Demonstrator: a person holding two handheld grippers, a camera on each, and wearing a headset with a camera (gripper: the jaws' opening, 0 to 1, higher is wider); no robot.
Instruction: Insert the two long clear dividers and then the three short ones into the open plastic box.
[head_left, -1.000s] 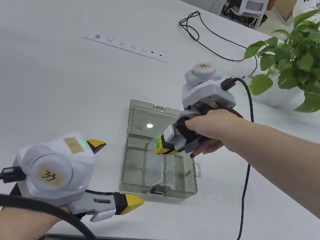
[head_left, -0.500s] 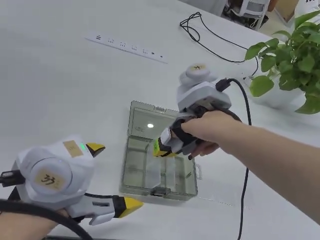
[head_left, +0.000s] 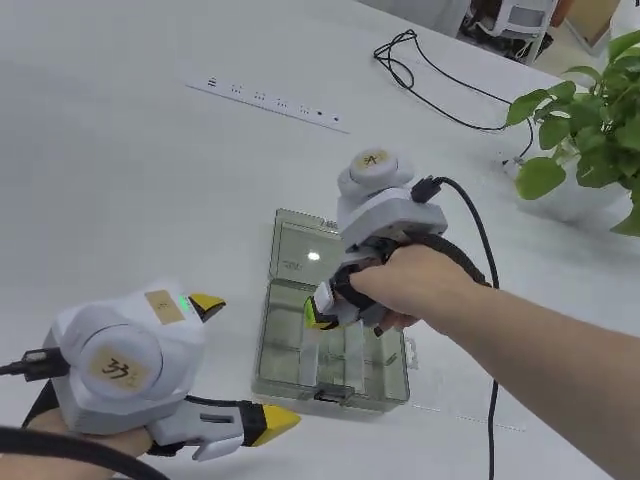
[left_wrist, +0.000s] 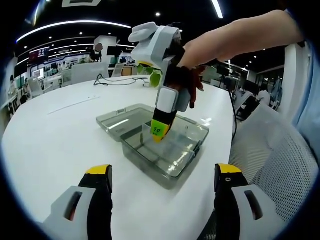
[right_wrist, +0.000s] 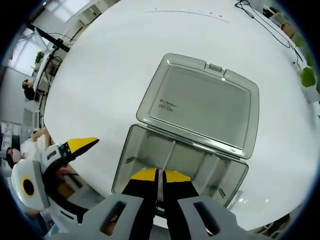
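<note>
Head view: plastic box (head_left: 272, 352) lies long axis crosswise, lid (head_left: 300, 240) open away.

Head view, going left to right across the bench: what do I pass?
In order: left tongs → open plastic box → plant. The right tongs sit over the box, so they have no place of their own in the order.
</note>
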